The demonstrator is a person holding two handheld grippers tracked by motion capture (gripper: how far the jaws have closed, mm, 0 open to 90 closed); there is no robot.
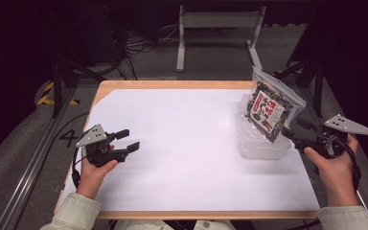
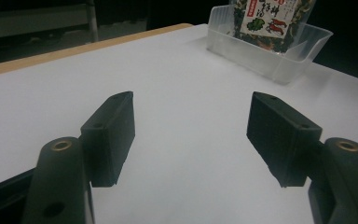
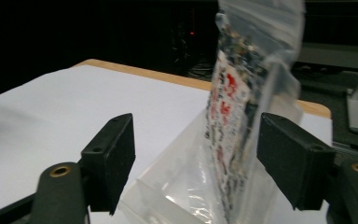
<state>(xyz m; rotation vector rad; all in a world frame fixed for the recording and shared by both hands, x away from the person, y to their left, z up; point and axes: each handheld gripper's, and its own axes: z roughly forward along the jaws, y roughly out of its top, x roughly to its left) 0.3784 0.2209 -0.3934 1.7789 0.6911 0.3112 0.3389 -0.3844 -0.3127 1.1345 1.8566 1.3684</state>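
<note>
The clear zip-top snack bag [image 1: 270, 103] stands in a clear plastic bin [image 1: 263, 146]: light, crinkly, likely slippery. Right gripper [image 3: 193, 154] spread around it, best pinching its flat top edge; left gripper [image 1: 127, 140] spread, empty.

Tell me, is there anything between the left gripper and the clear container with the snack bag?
Nothing visible. Bare white table surface lies between the open left gripper and the clear container holding the snack bag.
</note>
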